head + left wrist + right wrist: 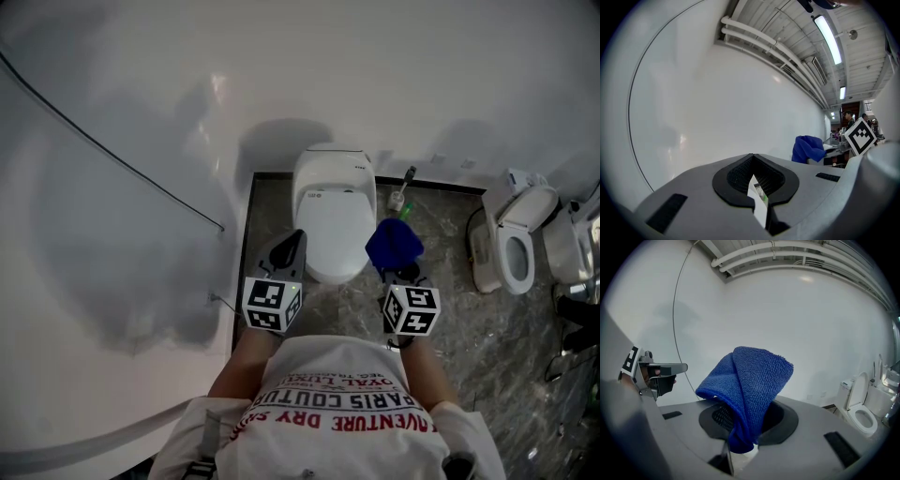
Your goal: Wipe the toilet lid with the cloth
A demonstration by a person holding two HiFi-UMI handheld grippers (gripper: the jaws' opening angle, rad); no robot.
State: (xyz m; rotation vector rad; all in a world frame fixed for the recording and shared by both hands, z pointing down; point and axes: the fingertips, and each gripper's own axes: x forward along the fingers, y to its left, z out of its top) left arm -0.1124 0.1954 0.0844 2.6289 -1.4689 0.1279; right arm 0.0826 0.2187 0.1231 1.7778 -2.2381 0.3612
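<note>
cable: one thin black line slants down the white wall at far left; the frame edge cuts off its upper end.
left gripper: one, raised just left of the toilet's front. Its jaws are pressed together with nothing between them.
marker cubes: two, one per gripper, the left cube and the right cube, both in front of the person's shirt.
toilet lid: one, white and closed down, lying between the two grippers in the head view. The cloth is not on it.
cloth: one, blue and folded over on itself. It stands up out of the right gripper's jaws, just right of the lid's front edge.
right gripper: one, its jaws clamped on the cloth's lower end; the cloth covers the jaw tips.
brush: one, on the floor right of the cistern. A green item next to it is partly behind the cloth and too small to identify.
other toilets: two at the right. The nearer one has its lid raised, and the farther one is cut off by the frame edge.
person: one, with forearms and a printed shirt at the bottom; the hands are hidden under the cubes.
dark shapes: a few on the floor at far right, not identifiable.
</note>
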